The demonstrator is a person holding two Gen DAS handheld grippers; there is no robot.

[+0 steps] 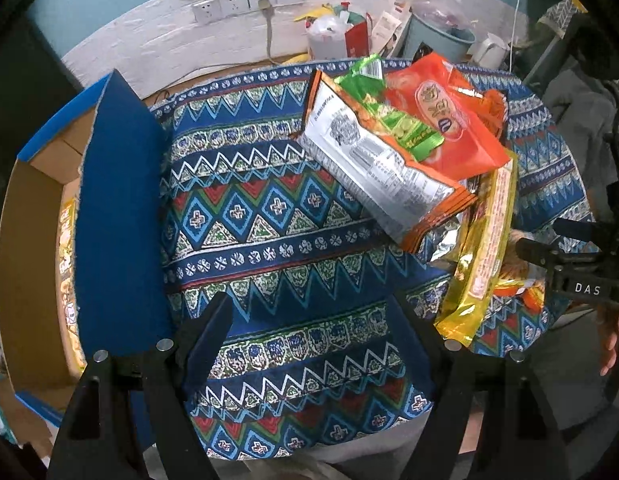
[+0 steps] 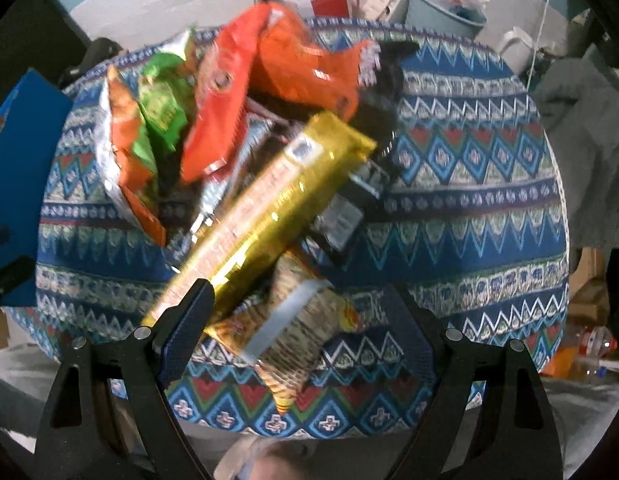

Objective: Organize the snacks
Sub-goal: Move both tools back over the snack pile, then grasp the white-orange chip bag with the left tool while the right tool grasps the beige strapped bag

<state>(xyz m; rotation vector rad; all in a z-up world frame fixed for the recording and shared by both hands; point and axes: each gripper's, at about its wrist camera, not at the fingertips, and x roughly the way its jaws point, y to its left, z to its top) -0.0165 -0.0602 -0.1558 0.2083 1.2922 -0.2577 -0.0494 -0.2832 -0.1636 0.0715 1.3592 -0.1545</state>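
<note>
Even, soft light; right wrist view motion-blurred, perhaps; fisheye-bent edges.

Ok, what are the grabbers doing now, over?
Left gripper open, empty over the patterned cloth. Right gripper open above the snack pile, gold packet under it, not gripped. Box at left, one packet inside. Nothing blocking.

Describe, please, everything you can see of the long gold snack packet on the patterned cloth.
The long gold snack packet is a narrow, shiny foil-like pack with a pale printed panel of orange text along its length and a barcode patch near its far end. It lies flat and diagonal on top of the snack pile, resting over a dark packet and a striped packet. Its near end lies close to the right gripper's left finger; contact is unclear. It appears sealed and undamaged.
</note>
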